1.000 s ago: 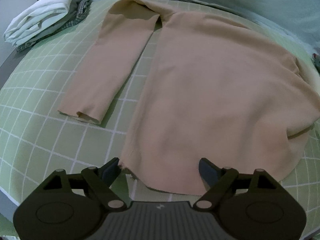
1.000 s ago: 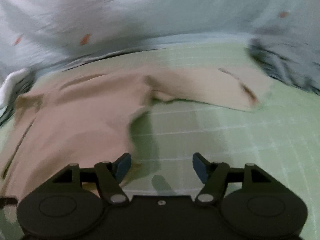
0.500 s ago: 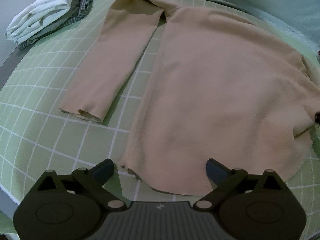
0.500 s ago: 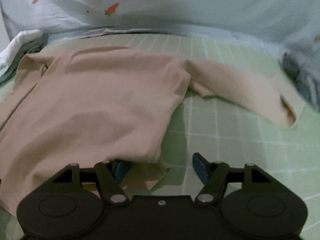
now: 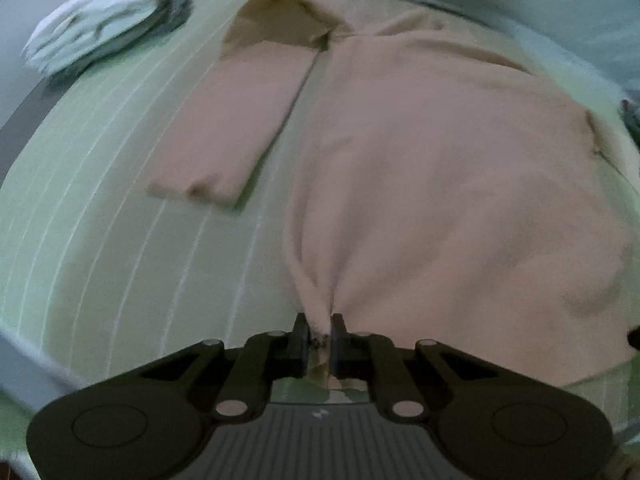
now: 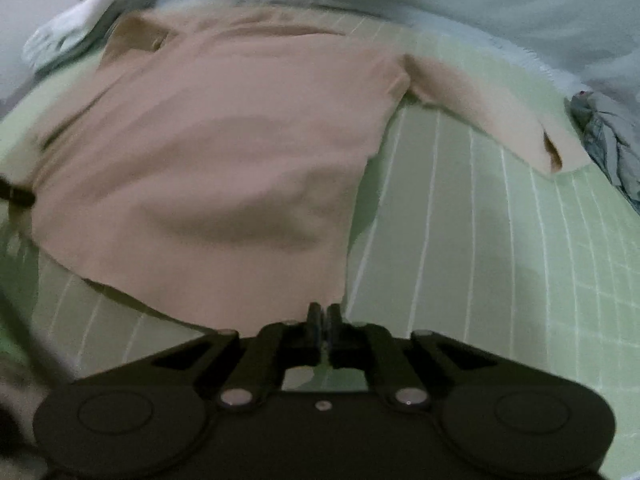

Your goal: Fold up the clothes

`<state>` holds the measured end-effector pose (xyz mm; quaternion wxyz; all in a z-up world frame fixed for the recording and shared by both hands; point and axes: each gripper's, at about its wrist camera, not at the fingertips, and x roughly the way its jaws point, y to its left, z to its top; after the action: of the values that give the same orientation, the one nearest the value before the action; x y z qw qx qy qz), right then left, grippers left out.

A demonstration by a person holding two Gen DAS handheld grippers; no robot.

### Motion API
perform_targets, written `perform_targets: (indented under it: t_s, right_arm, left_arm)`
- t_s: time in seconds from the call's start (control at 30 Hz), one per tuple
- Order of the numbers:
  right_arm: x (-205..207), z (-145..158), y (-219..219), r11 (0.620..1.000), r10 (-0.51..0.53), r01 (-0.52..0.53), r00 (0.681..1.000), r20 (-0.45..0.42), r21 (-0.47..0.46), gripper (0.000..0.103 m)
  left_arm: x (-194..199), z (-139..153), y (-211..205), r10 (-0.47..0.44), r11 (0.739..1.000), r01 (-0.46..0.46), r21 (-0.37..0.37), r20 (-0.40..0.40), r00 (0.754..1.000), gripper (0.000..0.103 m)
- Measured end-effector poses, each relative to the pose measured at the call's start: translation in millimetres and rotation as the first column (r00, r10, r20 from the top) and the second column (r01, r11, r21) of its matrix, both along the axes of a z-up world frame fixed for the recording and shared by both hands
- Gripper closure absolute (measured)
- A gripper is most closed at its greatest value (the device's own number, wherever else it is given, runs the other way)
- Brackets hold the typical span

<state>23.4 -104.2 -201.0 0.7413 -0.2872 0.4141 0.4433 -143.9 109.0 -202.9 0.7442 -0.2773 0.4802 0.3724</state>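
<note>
the beige long-sleeved shirt lies spread flat on the green checked bed cover, and its long axis goes from the hem near the cameras up to the collar at 12 o'clock. from both pairs of jaws the whole body of the shirt lies ahead, toward 12 o'clock, so i judge the coming move is to bring the hem up and over in that direction.

the left gripper is closing, and the pads already press on the left hem corner; the cloth is gathered into a bunch between them and pulled into a tight ridge. the right gripper stands fully closed at the right hem corner. the edge of the cloth reaches just to its tips, but if fabric is really caught there i cannot tell. each hand is at its own corner, neither is nearer.

the shirt looks soft and thin, with a shallow wrinkle across the lower part. one sleeve lies straight beside the body at 10 o'clock, the other sleeve goes out to 2 o'clock. a white folded pile lies at 11 o'clock, well apart, and a grey crumpled garment at 3 o'clock.
</note>
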Motion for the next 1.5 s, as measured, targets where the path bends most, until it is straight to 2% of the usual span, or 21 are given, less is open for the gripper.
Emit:
perform_targets:
  t_s: [0.13,0.2,0.23,0.27,0.33,0.47,0.63,0.73,0.83,0.93,1.03,1.07,1.1,1.13,1.17,1.2,1.23,1.27,1.33,1.5]
  right_arm:
    - [1.4,8.4,-4.8,1.000,0.003,-0.003,1.000,-0.008,0.004,0.098]
    - [8.4,14.1,-2.0,0.999,-0.023,0.023,1.000,0.008,0.029,0.081]
    - [12.9,17.8,-0.4,0.998,-0.039,0.038,0.999,0.016,0.047,0.064]
    - [19.5,23.6,2.0,0.995,-0.063,0.061,0.998,0.025,0.077,0.055]
    - [33.6,34.6,7.5,0.985,-0.111,0.105,0.993,0.035,0.136,0.053]
    - [72.9,44.9,30.8,0.958,-0.194,0.192,0.981,-0.012,0.213,0.047]
    - [129.7,53.2,79.3,0.929,-0.225,0.235,0.972,-0.069,0.284,0.047]
    - [165.2,51.9,119.8,0.927,-0.223,0.236,0.972,-0.077,0.293,0.047]
    - [205.0,42.4,160.6,0.926,-0.209,0.228,0.973,-0.094,0.301,0.047]
    - [238.7,22.5,198.3,0.929,-0.210,0.230,0.973,-0.099,0.291,0.047]
    - [262.1,4.2,227.5,0.934,-0.204,0.227,0.973,-0.109,0.278,0.047]
    - [263.8,1.7,232.7,0.941,-0.180,0.203,0.978,-0.106,0.269,0.050]
    - [265.5,-0.9,237.9,0.949,-0.156,0.178,0.982,-0.103,0.261,0.065]
    - [267.2,-3.4,243.1,0.955,-0.132,0.154,0.986,-0.100,0.253,0.075]
    - [268.3,-5.2,247.9,0.961,-0.107,0.126,0.990,-0.091,0.247,0.100]
    - [268.0,-5.4,251.9,0.965,-0.078,0.092,0.995,-0.065,0.247,0.101]
    - [267.7,-5.6,255.8,0.967,-0.049,0.057,0.998,-0.039,0.246,0.102]
    - [267.5,-5.7,259.7,0.969,-0.020,0.022,1.000,-0.013,0.245,0.102]
    - [273.8,-4.2,266.5,0.966,-0.010,0.006,1.000,0.015,0.258,0.102]
    - [294.9,-3.3,295.4,0.956,-0.021,0.001,0.998,0.063,0.293,0.102]
  left_arm:
    - [-11.1,0.3,4.7,0.054,0.997,-0.054,-0.064,0.007,0.999,0.085]
    - [-7.4,4.4,7.9,0.049,0.998,-0.049,-0.041,0.005,0.999,0.078]
    - [-5.4,6.8,9.6,0.047,0.998,-0.047,-0.029,0.004,0.999,0.072]
    - [-2.7,10.2,11.7,0.045,0.999,-0.045,-0.014,0.005,0.999,0.068]
    - [2.4,17.0,16.6,0.043,0.999,-0.043,0.013,0.011,0.999,0.065]
    - [15.2,29.4,40.9,0.072,0.997,-0.074,0.024,0.098,0.993,0.055]
    - [59.4,40.3,81.4,0.028,0.996,-0.039,0.078,0.148,0.989,0.049]
    - [104.0,46.5,111.2,-0.034,0.992,0.015,0.129,0.147,0.989,0.046]
    - [158.1,48.1,148.1,-0.111,0.980,0.085,0.182,0.138,0.984,0.031]
    - [213.6,39.7,185.2,-0.159,0.966,0.129,0.224,0.125,0.979,0.030]
    - [256.4,19.1,224.7,-0.211,0.963,0.182,0.197,0.138,0.968,0.029]
    - [268.6,10.9,234.9,-0.227,0.962,0.201,0.185,0.136,0.964,0.029]
    - [276.1,4.5,241.2,-0.234,0.961,0.209,0.180,0.132,0.963,0.029]
    - [282.9,-1.9,247.4,-0.239,0.961,0.215,0.176,0.129,0.962,0.038]
    - [286.9,-8.0,252.7,-0.236,0.962,0.213,0.172,0.129,0.963,0.065]
    - [289.3,-11.9,255.8,-0.237,0.962,0.213,0.174,0.132,0.962,0.074]
    - [291.2,-13.0,257.8,-0.233,0.960,0.205,0.192,0.138,0.962,0.088]
    - [291.3,-12.9,260.9,-0.223,0.962,0.193,0.192,0.150,0.963,0.092]
    - [291.1,-13.1,267.2,-0.197,0.968,0.163,0.192,0.174,0.965,0.093]
    - [283.5,-17.5,285.1,-0.062,0.986,0.022,0.165,0.243,0.968,0.092]
